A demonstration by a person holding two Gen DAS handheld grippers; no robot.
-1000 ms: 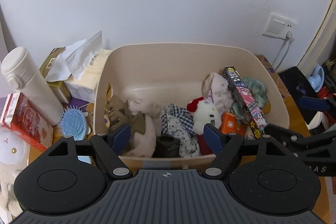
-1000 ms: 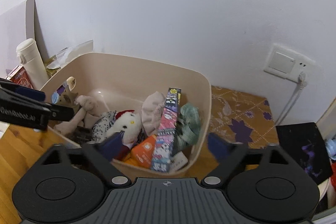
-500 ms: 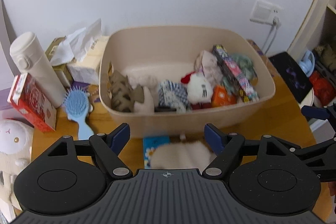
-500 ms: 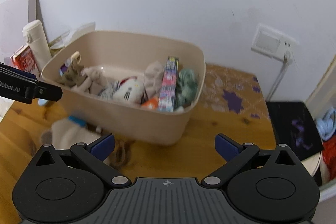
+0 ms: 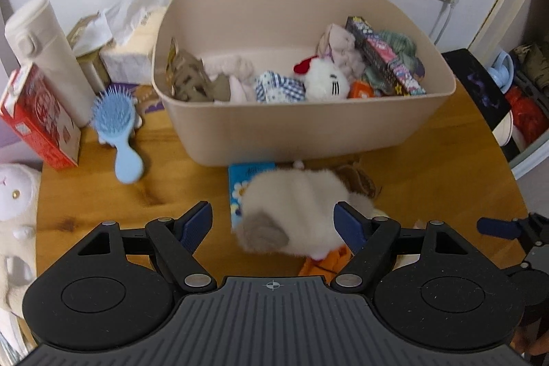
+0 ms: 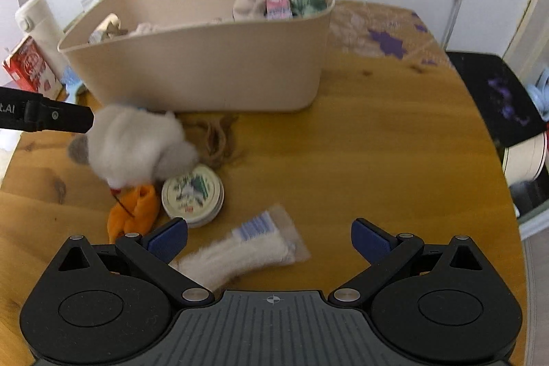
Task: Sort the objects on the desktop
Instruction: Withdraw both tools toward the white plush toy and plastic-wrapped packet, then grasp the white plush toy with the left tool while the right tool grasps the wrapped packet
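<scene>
While both grippers gape wide and empty, a fluffy white plush toy (image 5: 291,208) lies mid-frame on the wooden desk (image 5: 429,174).
Left gripper (image 5: 272,222) hovers over it; right gripper (image 6: 269,237) hovers over a white furry pouch (image 6: 240,254), lower centre.

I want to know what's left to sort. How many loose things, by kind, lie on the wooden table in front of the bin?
Plush toys: 1, white and fluffy
Round tins: 1
Packets: 1, clear with white contents
Blue cards: 1
Brown cords: 1
Orange cloth bits: 1
Total: 6

Plush toy (image 5: 291,208) lies on table (image 5: 429,167) before bin (image 5: 308,129).
</scene>
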